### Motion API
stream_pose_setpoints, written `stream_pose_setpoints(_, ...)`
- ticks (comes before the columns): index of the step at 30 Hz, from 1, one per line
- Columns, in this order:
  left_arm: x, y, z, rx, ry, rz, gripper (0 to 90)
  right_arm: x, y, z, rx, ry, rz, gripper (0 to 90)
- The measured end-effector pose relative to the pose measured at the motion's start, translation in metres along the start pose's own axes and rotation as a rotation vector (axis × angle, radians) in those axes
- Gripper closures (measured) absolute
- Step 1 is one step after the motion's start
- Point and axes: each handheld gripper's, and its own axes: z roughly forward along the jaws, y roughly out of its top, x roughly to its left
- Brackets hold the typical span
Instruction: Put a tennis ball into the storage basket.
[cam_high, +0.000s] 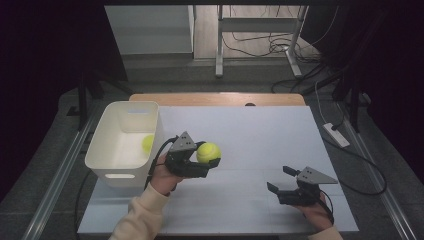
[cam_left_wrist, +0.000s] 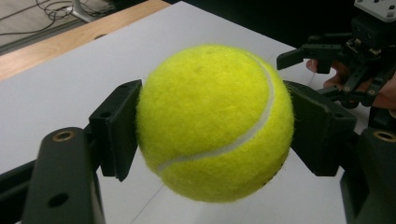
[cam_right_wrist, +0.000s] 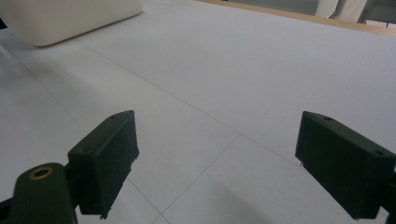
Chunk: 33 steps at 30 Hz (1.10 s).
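A yellow tennis ball (cam_high: 208, 152) (cam_left_wrist: 215, 123) is clamped between the jaws of my left gripper (cam_high: 206, 159) (cam_left_wrist: 212, 130), held above the white table just right of the bin. A second yellow ball (cam_high: 147, 143) lies inside the white plastic bin (cam_high: 107, 167) at the table's left. My right gripper (cam_high: 280, 179) (cam_right_wrist: 229, 163) hovers low over the table's near right part, its jaws wide apart with nothing between them. In the left gripper view, the right gripper (cam_left_wrist: 327, 58) shows beyond the ball.
The white table top (cam_high: 250, 135) spreads between the bin and the right gripper. A wooden edge (cam_high: 215, 98) runs along its far side. Cables and a power strip (cam_high: 336, 134) lie on the floor to the right.
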Motion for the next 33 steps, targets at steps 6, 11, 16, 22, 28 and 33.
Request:
stream_pose_setpoints(6,0.002,0.003,-0.006,-0.025,0.007,-0.003,26.3,0.0,0.0,0.0,0.0,0.0,0.0,13.2)
stream_pose_setpoints(11,0.004,0.004,-0.01,-0.037,0.017,-0.009,26.3,0.0,0.0,0.0,-0.001,0.0,0.003,13.2)
stream_pose_setpoints(16,0.007,0.005,-0.015,-0.05,0.031,-0.013,26.3,0.0,0.0,0.0,-0.005,-0.002,0.002,13.2)
stream_pose_setpoints(22,0.011,0.005,-0.02,-0.062,0.048,-0.022,26.4,0.0,0.0,0.0,-0.006,-0.001,0.003,13.2)
stream_pose_setpoints(28,0.014,0.007,-0.026,-0.076,0.062,-0.023,26.3,0.0,0.0,-0.001,-0.005,-0.003,0.003,13.2)
stream_pose_setpoints(33,0.016,0.009,-0.03,-0.089,0.075,-0.029,26.3,0.0,0.0,-0.001,-0.008,-0.002,0.004,13.2)
